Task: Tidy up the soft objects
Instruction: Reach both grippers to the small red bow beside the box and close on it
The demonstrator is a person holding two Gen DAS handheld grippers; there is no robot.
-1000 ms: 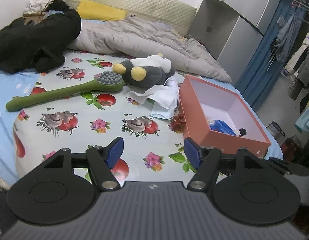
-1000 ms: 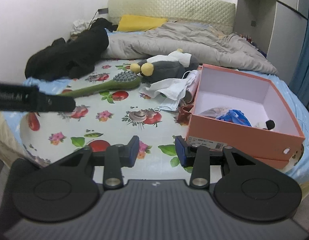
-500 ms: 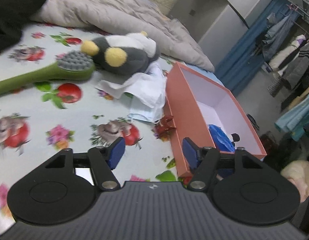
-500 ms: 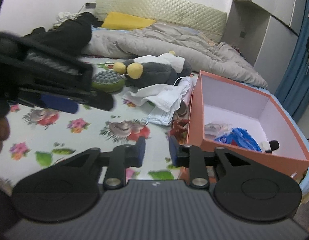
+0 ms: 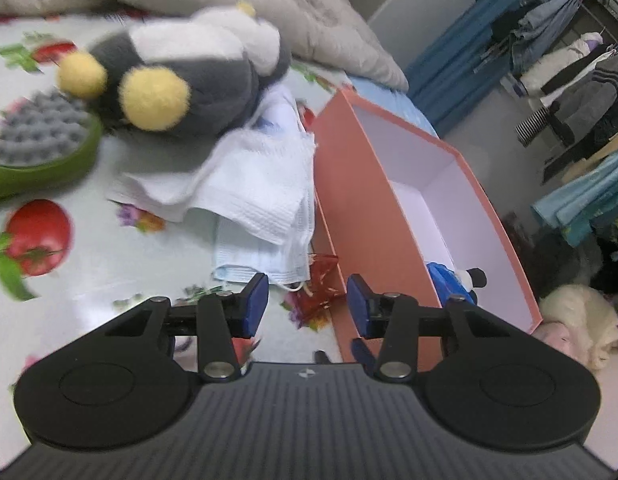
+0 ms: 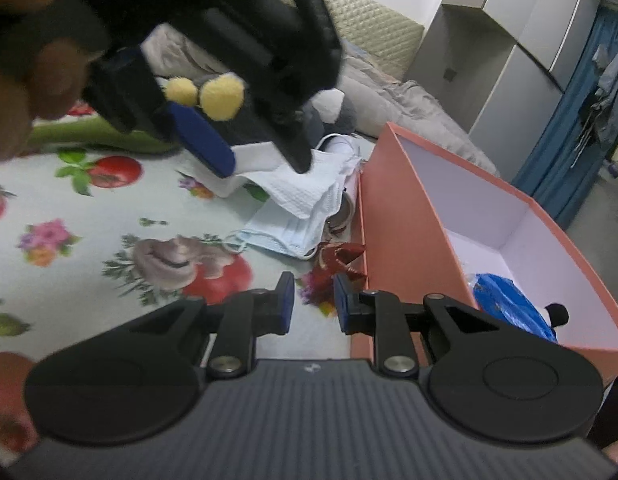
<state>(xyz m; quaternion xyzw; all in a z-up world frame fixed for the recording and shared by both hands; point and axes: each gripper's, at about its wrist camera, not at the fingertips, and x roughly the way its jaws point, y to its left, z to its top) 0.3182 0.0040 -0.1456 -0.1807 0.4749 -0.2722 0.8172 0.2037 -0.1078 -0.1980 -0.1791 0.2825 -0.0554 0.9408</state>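
Left wrist view: bed sheet [image 5: 89,240] carries the soft items beside the open orange box [image 5: 373,216]; plush toy [image 5: 177,76] lies at the far end, white cloth [image 5: 253,184] below it, blue face mask [image 5: 245,264] under the cloth, red wrapper [image 5: 321,288] against the box wall. Left gripper [image 5: 307,306] has been closing, jaws now at a middling gap, nothing between them. Right gripper [image 6: 313,307] has also been closing, jaws narrow and empty. Judgement: step in hand is the approach to the cloth pile; the fingers should reopen before descent, then pinch a raised fold clear of the mask loops. Right wrist view alone shows the left gripper hanging above the cloth and a round metal object [image 6: 343,212] tucked behind it; left view alone shows the brush head [image 5: 41,132].
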